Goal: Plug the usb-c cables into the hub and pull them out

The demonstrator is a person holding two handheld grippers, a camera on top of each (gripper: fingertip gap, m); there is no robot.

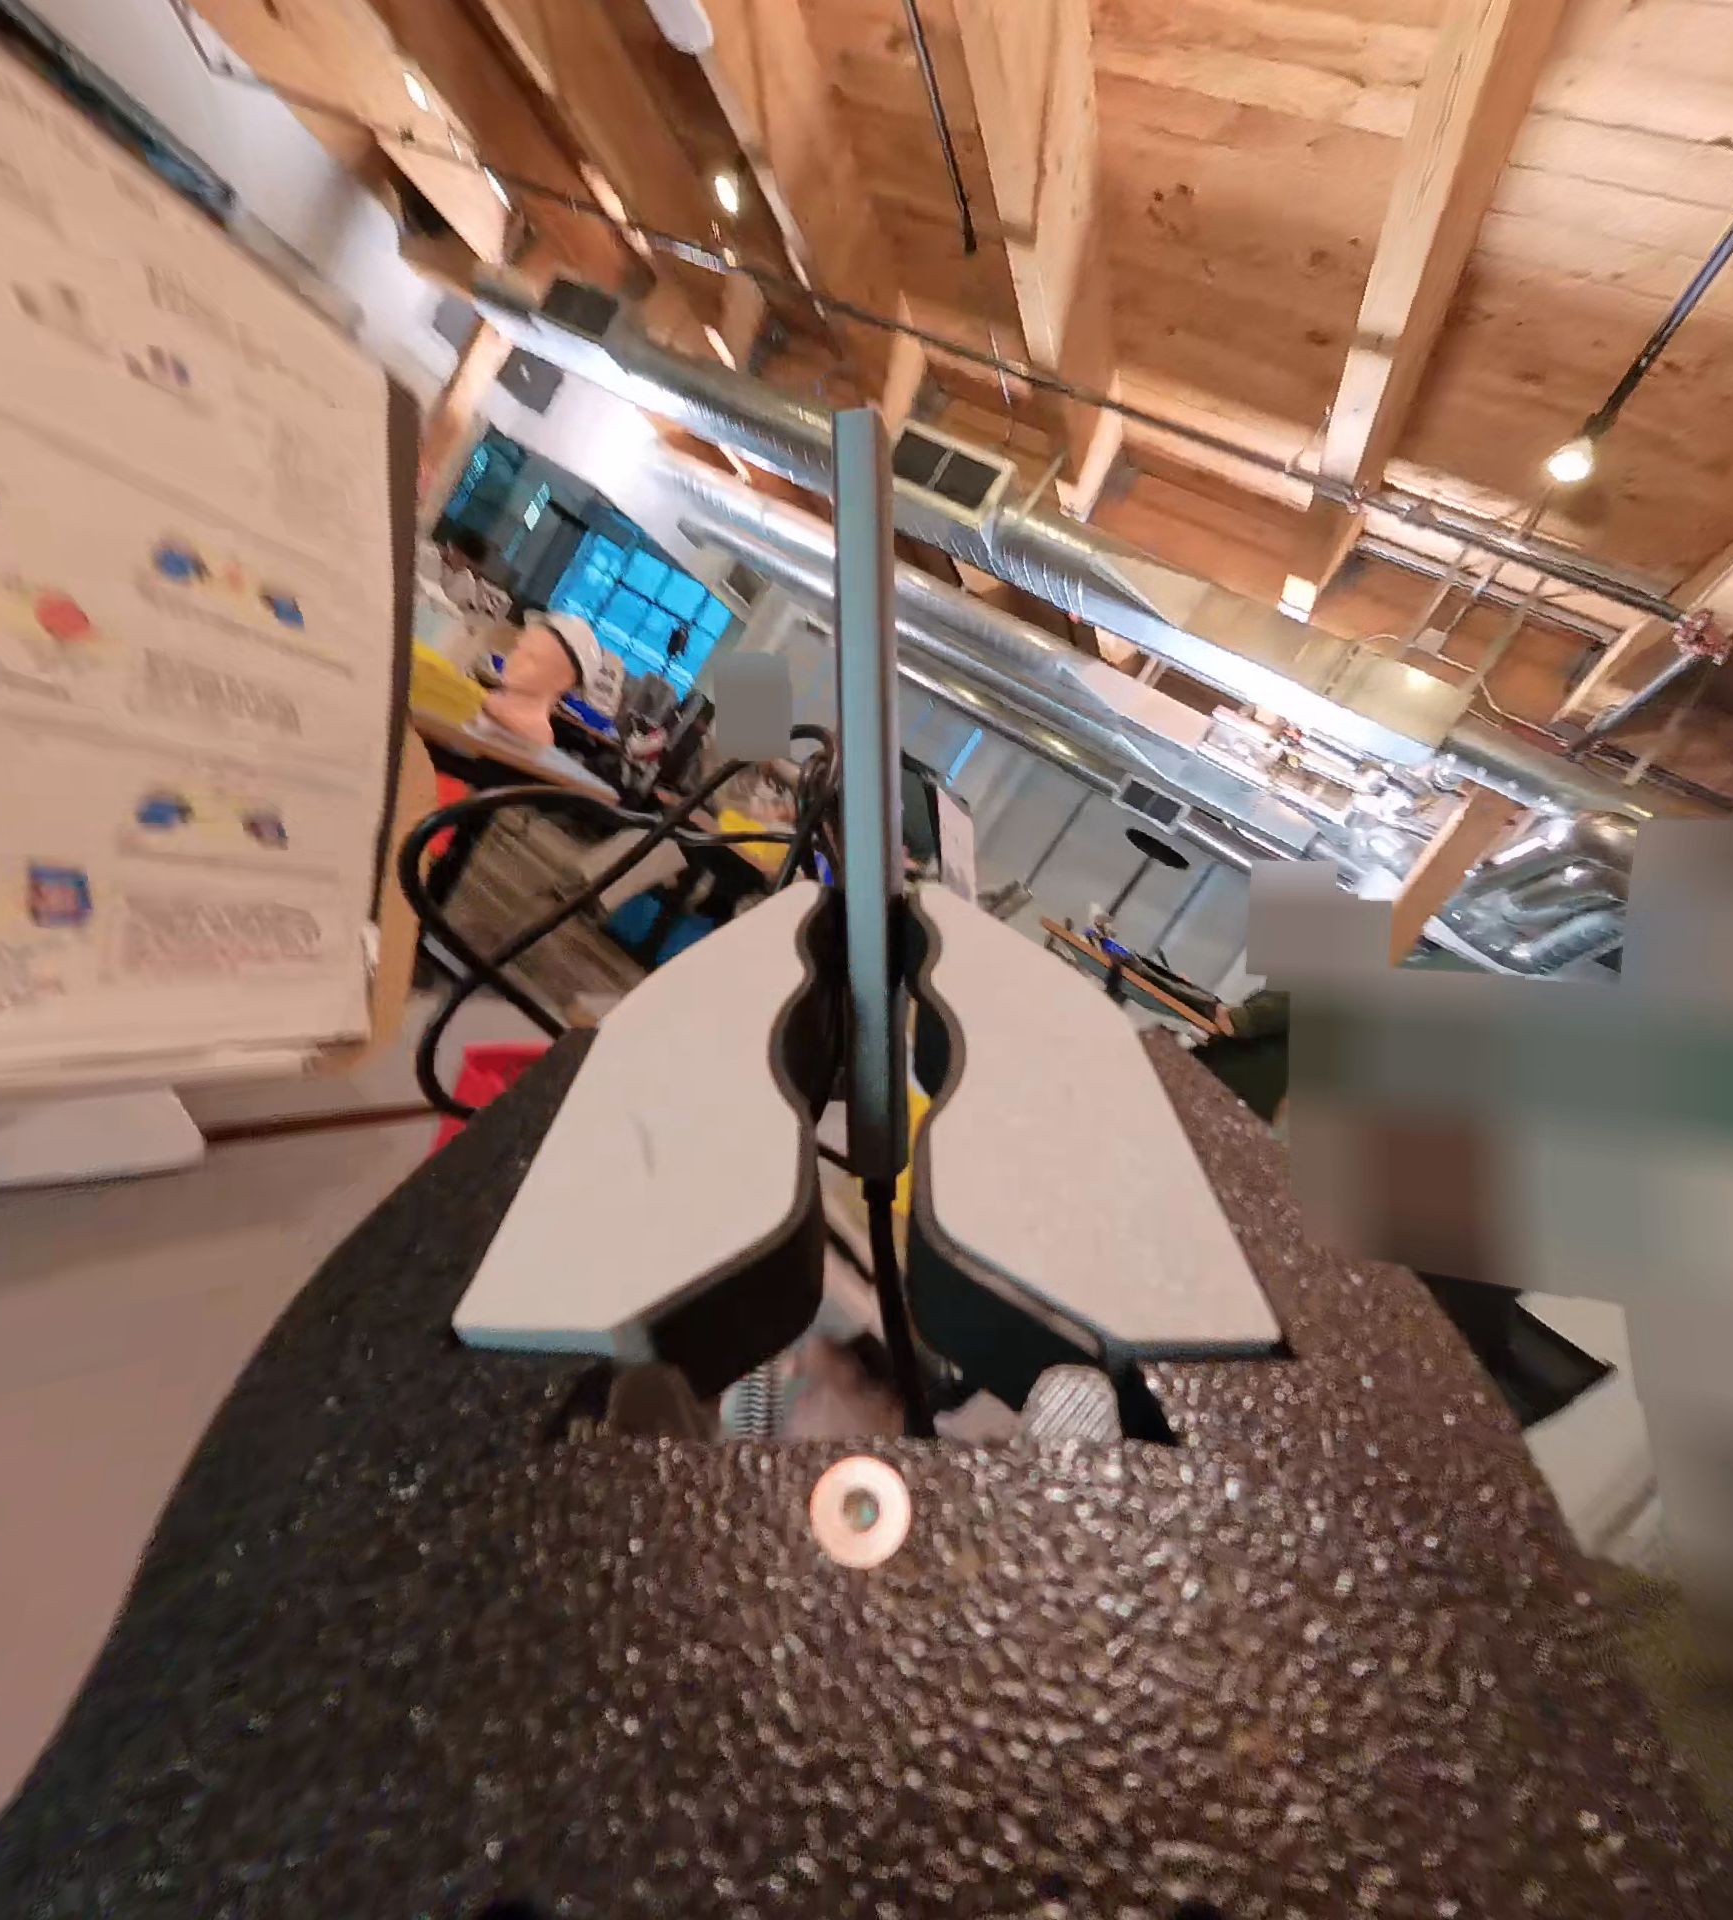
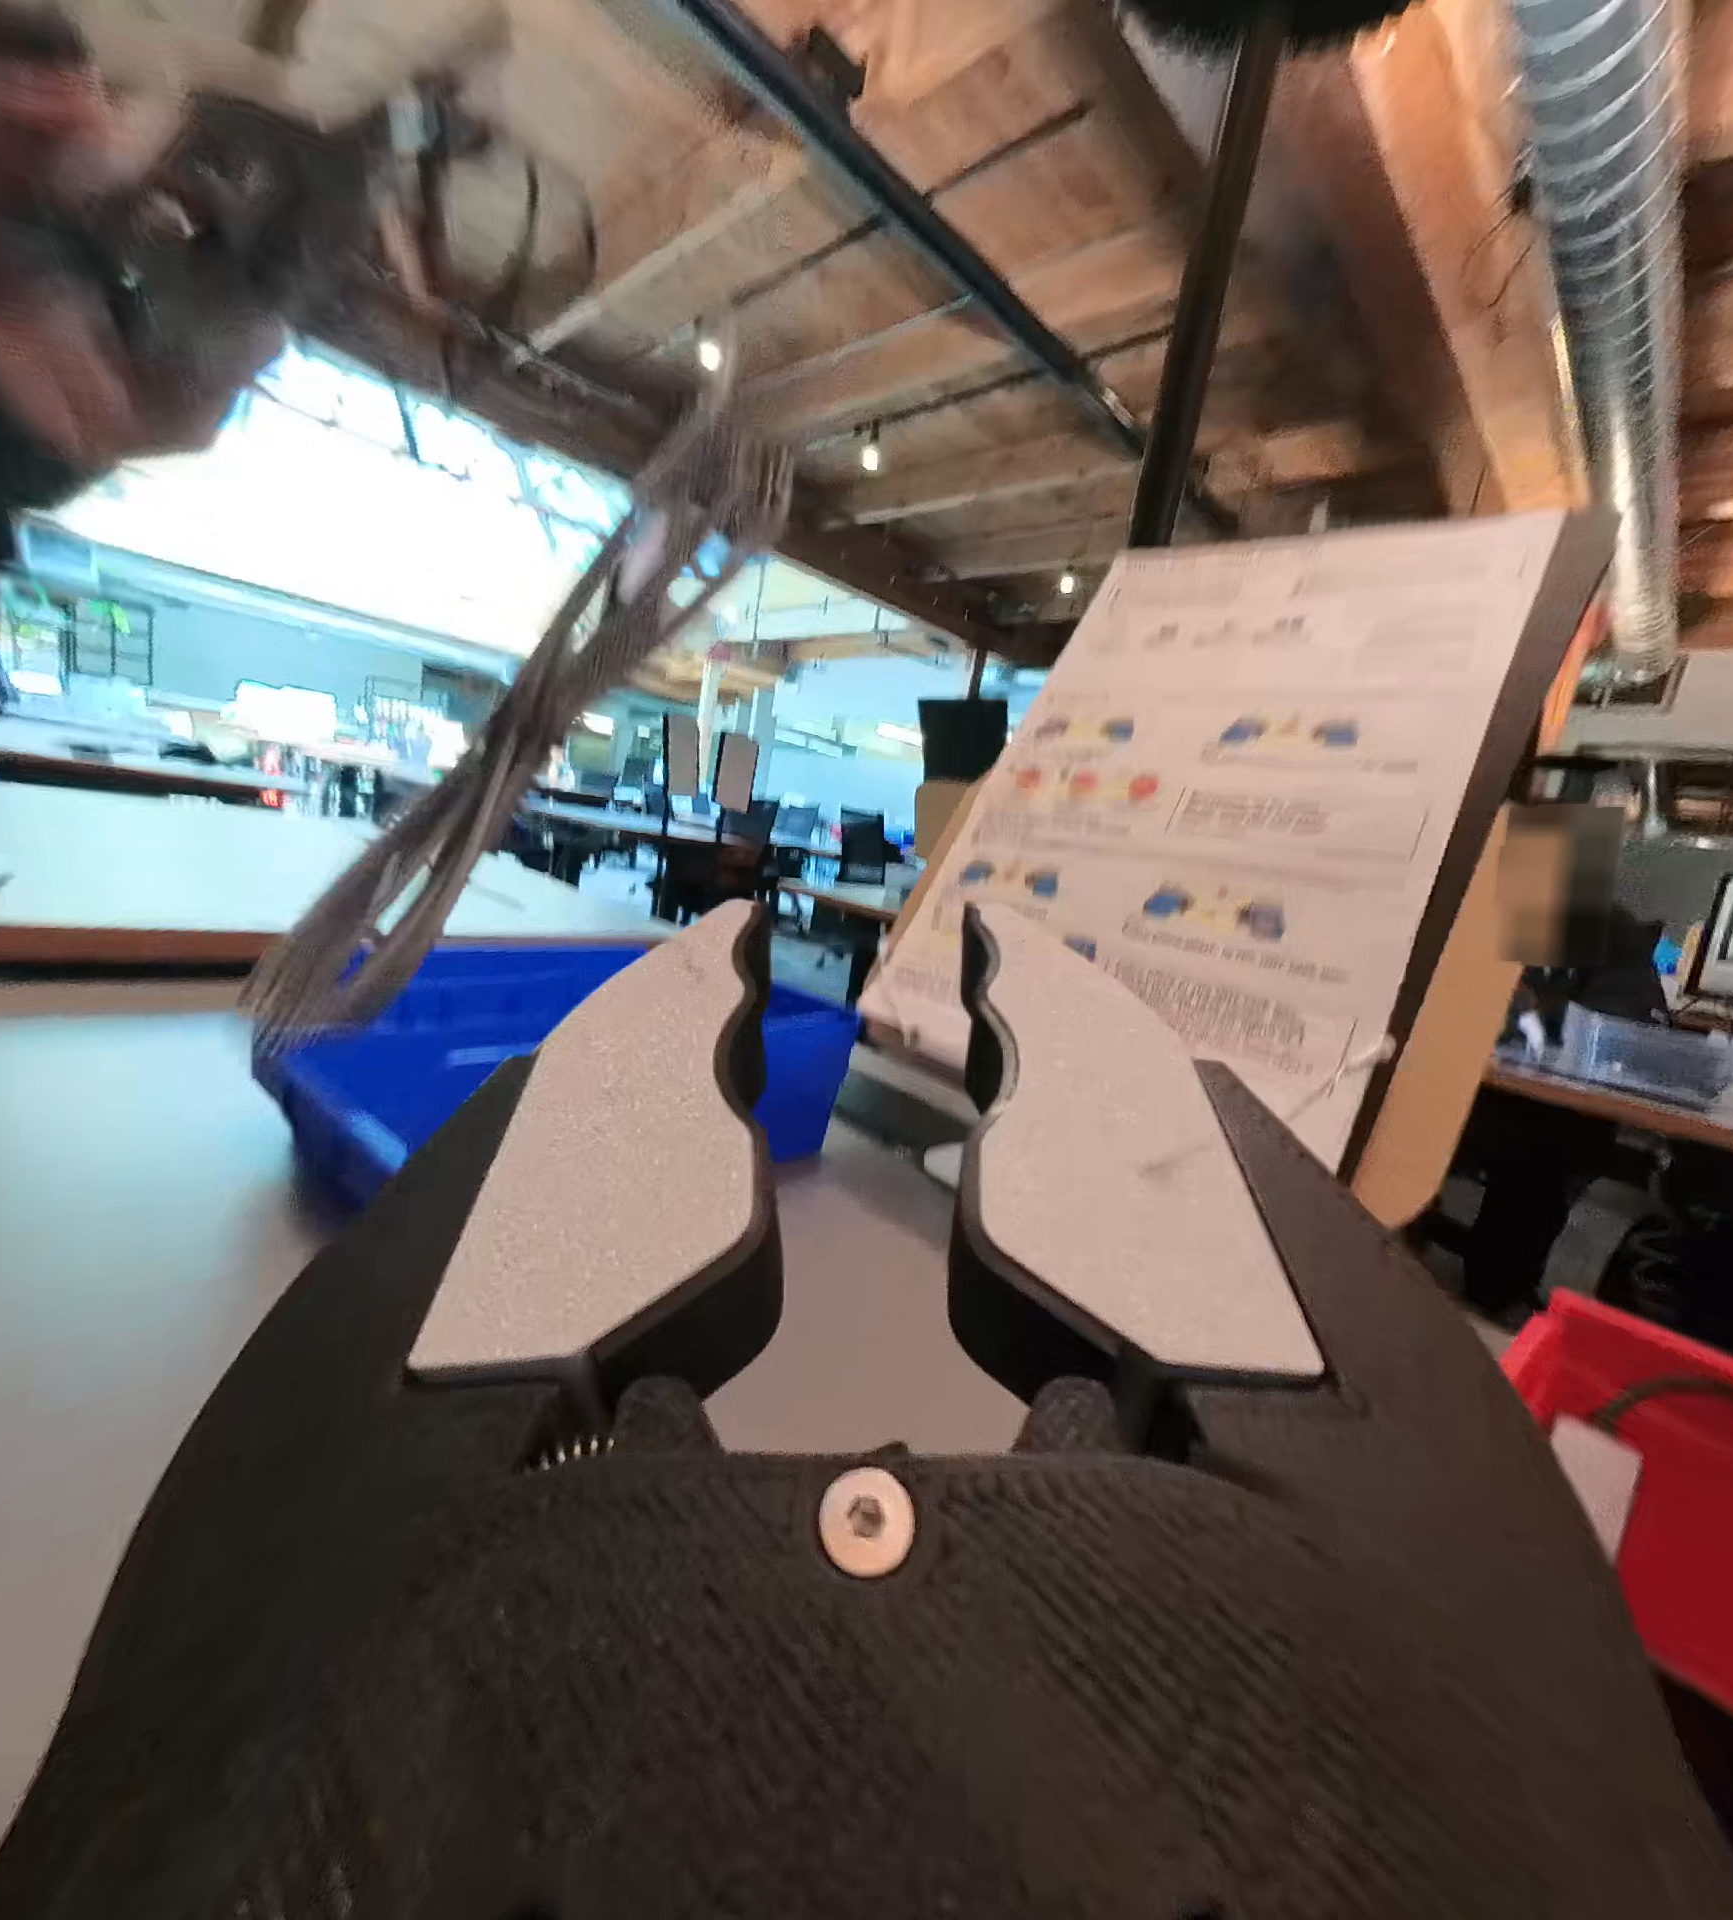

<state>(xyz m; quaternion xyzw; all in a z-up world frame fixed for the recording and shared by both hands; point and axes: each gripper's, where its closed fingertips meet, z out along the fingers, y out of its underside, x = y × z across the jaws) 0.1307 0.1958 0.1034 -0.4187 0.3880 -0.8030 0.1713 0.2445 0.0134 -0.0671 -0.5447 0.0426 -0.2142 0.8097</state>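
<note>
Currently L gripper (image 1: 864,914) clamped on slim dark-grey slab hub (image 1: 862,665), edge-on, upright – black cables (image 1: 488,831) trailing behind. R gripper (image 2: 864,925) jaws apart, empty – blue plastic bin (image 2: 488,1039) beyond.

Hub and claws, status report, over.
Left claw shut on hub, held edge-on, black cables trailing. Right claw open, empty, above table. Blue bin ahead; dangling cables blurred.

No writing can be read. The printed sheet (image 2: 1226,821) on the leaning board (image 2: 1527,790) carries text and coloured pictures, all blurred in both views.
</note>
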